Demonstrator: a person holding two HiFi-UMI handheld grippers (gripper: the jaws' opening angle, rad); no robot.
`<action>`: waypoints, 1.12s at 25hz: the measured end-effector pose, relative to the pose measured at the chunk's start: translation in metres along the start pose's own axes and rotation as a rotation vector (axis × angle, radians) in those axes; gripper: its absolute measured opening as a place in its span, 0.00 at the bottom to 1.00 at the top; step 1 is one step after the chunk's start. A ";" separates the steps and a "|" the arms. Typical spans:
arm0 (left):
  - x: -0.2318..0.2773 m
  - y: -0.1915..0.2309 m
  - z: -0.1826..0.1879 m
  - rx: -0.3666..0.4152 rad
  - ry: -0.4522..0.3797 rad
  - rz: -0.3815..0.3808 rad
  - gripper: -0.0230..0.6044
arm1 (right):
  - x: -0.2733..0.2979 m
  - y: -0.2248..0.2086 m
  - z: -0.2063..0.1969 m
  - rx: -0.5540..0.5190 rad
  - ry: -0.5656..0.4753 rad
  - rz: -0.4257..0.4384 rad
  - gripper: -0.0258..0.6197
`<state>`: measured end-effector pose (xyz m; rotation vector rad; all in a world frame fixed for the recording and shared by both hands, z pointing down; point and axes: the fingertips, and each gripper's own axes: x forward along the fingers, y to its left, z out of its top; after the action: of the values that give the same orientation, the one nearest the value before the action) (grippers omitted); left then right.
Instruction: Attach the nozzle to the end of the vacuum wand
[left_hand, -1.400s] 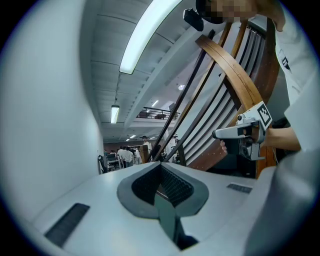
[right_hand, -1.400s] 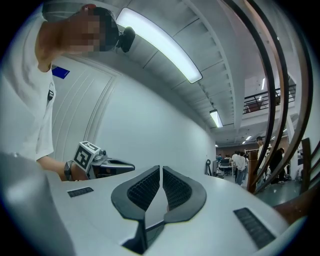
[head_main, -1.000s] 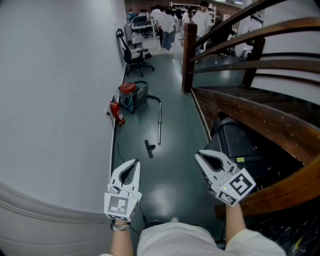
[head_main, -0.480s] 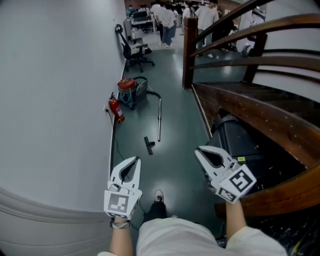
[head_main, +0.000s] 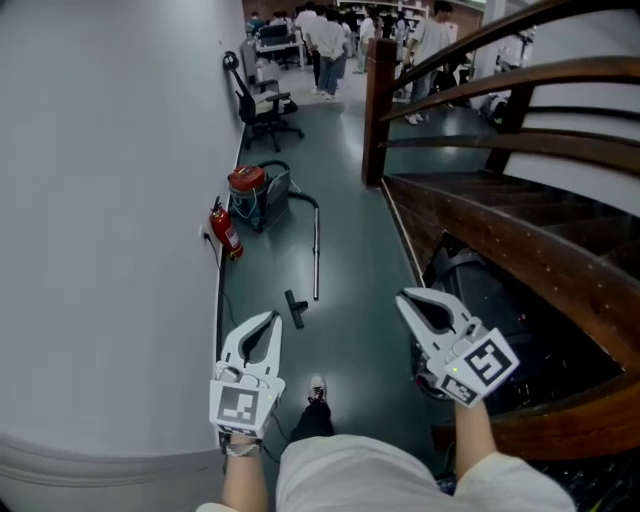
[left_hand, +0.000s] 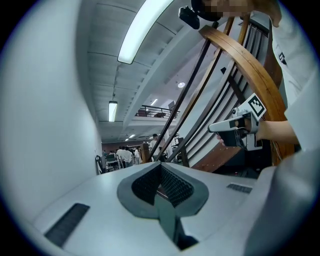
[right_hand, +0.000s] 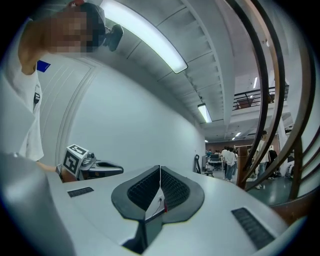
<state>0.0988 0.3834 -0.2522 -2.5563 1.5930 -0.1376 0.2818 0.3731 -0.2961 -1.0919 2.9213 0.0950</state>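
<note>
while standing on a dark floor (head_main: 355, 260), holds left gripper (head_main: 270, 322) and right gripper (head_main: 402, 298) clenched, both empty. looks down at nozzle (head_main: 296, 308) lying near vacuum wand (head_main: 316, 255), well ahead.

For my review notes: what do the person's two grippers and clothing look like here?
Both the left gripper and right gripper are light grey plastic, tapering to a point around a teardrop opening. Each carries a cube with black-and-white square markers. The fingers have a dark ribbed lining. The person wears a pale short-sleeved top and a left wristband.
</note>
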 end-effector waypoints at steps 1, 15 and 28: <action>0.009 0.011 -0.001 -0.003 -0.001 0.002 0.04 | 0.013 -0.007 0.000 -0.002 0.000 -0.001 0.09; 0.137 0.151 -0.015 -0.003 0.022 -0.006 0.04 | 0.177 -0.099 -0.002 0.019 0.007 -0.032 0.09; 0.210 0.224 -0.034 -0.018 0.031 -0.025 0.04 | 0.260 -0.155 -0.014 -0.002 0.046 -0.085 0.09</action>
<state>-0.0121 0.0954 -0.2514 -2.6002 1.5806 -0.1671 0.1874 0.0852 -0.3007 -1.2333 2.9093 0.0718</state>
